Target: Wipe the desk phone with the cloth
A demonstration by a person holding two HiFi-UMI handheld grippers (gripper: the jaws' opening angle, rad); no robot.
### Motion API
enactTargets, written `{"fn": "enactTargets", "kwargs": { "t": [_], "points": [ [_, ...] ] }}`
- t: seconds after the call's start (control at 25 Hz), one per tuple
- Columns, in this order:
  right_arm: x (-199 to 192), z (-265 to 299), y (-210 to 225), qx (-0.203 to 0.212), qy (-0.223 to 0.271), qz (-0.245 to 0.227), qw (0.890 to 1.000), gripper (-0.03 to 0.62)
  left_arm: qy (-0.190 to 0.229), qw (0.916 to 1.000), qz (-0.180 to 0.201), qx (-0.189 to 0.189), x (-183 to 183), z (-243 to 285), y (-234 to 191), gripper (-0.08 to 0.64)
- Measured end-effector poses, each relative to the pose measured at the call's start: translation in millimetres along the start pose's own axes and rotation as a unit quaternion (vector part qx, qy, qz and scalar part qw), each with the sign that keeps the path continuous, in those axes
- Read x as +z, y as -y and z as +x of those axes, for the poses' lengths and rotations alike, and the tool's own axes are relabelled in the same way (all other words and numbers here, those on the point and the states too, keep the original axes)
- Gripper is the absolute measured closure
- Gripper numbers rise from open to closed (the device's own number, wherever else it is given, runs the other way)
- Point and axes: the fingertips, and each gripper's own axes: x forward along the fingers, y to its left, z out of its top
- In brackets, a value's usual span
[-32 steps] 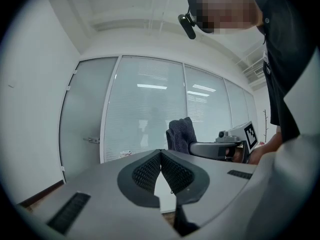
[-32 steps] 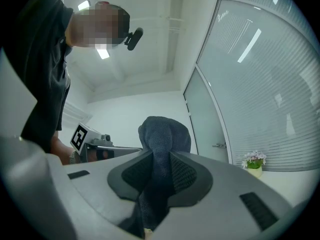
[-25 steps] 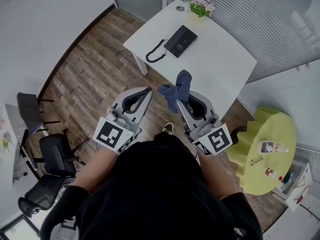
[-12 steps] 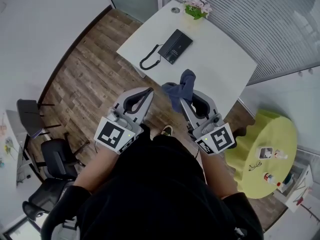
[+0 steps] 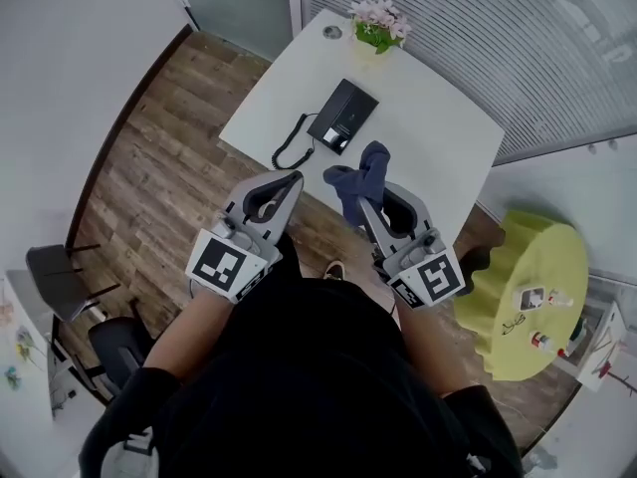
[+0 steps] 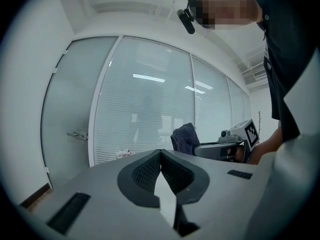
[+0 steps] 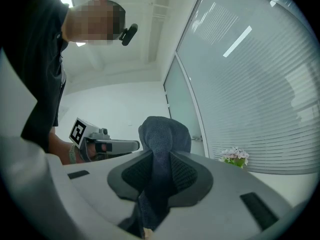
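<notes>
Bright, even indoor light; sharp pictures, strong fisheye bending and dark corners.

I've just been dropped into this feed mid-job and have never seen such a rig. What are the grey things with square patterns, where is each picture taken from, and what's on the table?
There is no robot here. A person holds a two-jaw gripper in each hand, and the patterned cubes are part of those grippers. The wide picture comes from a camera on the person's head, looking steeply down. The other two come from cameras riding on each gripper, looking along its jaws. The left gripper is shut with nothing in it. The right gripper is clamped on a dark blue cloth. Both are held in the air near the white table. On it lie a black desk phone with a coiled cord and, at the far corner, some flowers. The cloth has not yet touched the phone.
</notes>
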Motion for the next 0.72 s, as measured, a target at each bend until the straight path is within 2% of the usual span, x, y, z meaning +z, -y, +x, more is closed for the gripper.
{"fn": "enactTargets", "kwargs": {
  "t": [0.2, 0.28, 0.44, 0.56, 0.72],
  "points": [
    [-3.9, 42.0, 21.8, -0.066, -0.016, 0.008, 0.998, 0.491, -0.017, 0.9981, 0.001, -0.059, 1.6, 20.6, -51.5, 0.549],
    [-6.7, 56.7, 33.2, -0.106, -0.024, 0.008, 0.994, 0.491, -0.021, 0.9964, 0.004, -0.082, 3.6, 28.6, -70.8, 0.549],
    [-13.6, 70.0, 60.8, -0.21, -0.038, 0.013, 0.977, 0.491, -0.029, 0.9909, 0.013, -0.131, 2.6, 45.5, -99.1, 0.549],
    [-20.8, 78.0, 75.4, -0.253, -0.042, 0.016, 0.967, 0.491, -0.036, 0.9861, 0.015, -0.161, -4.6, 60.0, -113.2, 0.549],
    [-32.5, 86.9, 95.7, -0.306, -0.048, 0.023, 0.951, 0.491, -0.045, 0.9818, 0.02, -0.183, -10.9, 83.2, -127.7, 0.549]
  ]
}}
